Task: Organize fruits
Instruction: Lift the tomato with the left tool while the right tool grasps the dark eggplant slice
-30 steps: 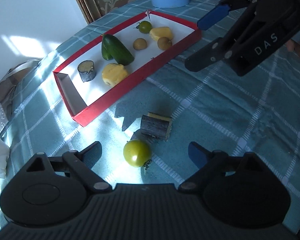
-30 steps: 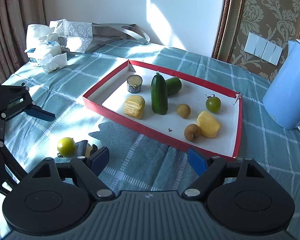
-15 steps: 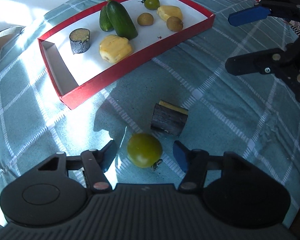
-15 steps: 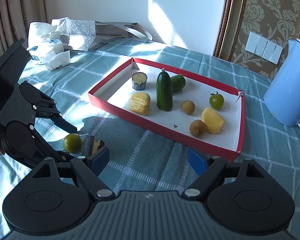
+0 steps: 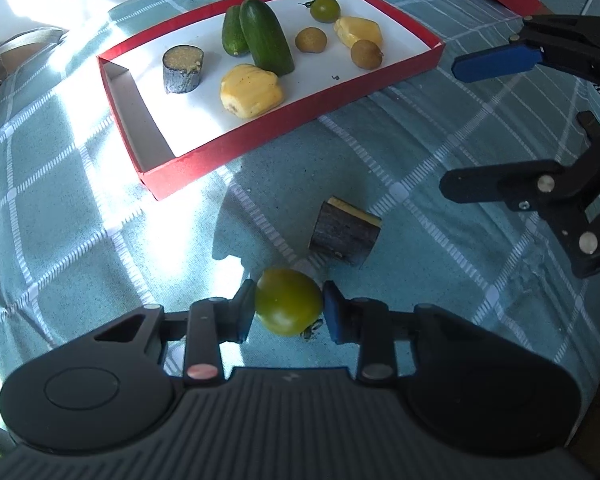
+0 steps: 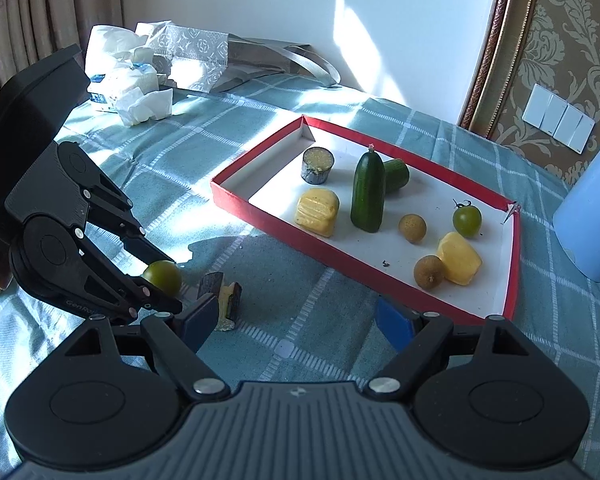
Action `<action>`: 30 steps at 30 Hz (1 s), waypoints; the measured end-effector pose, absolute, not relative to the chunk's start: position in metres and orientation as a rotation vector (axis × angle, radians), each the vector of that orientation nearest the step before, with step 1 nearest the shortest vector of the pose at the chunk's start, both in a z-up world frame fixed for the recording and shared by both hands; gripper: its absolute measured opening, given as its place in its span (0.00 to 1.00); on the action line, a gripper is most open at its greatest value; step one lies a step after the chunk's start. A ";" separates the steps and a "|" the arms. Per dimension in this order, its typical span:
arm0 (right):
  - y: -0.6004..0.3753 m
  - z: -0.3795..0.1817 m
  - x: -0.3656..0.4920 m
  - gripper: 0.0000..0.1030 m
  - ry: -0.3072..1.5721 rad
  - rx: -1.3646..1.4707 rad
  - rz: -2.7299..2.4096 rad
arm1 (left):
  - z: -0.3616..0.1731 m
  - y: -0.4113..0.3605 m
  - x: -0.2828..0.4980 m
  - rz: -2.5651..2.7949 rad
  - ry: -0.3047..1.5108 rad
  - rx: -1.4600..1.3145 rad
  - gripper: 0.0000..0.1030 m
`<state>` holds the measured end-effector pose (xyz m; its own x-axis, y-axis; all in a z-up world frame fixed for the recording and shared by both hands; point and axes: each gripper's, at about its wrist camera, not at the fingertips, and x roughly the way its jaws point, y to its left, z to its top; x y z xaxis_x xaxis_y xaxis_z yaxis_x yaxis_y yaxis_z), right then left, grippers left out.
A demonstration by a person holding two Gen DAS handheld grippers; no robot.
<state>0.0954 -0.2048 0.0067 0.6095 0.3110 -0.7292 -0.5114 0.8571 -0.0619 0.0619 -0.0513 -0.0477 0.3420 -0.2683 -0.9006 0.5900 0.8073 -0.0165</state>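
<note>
The left gripper [image 5: 288, 309] has just closed its fingers onto the round, glossy green tomato [image 5: 289, 301].

We see bare checked cloth [image 5: 440, 160] between the red tray [image 5: 284, 136] and the dark bark-skinned chunk [image 5: 344, 236]; the right hand-held gripper [image 5: 472, 128] hangs over it.

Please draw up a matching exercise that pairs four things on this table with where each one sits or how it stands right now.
Things:
1. green tomato
2. dark cut chunk
3. long cucumber
4. right gripper

Places or states:
A. lying inside the red tray
B. open, holding nothing
C. on the cloth, just beyond the tomato
D. between the fingers of the left gripper, which have just been closing on it

Pairs: 1-D, 2-C, 3-A, 4-B
</note>
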 end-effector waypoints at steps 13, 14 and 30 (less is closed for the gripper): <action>-0.167 -0.020 0.108 0.68 0.864 -0.260 0.554 | -0.010 -0.011 0.044 -0.341 0.971 0.247 0.31; -0.164 -0.023 0.110 0.66 0.872 -0.259 0.558 | -0.010 -0.009 0.044 -0.329 0.970 0.245 0.31; -0.147 -0.043 0.123 0.33 0.944 -0.253 0.565 | -0.012 0.001 0.043 -0.239 0.971 0.241 0.31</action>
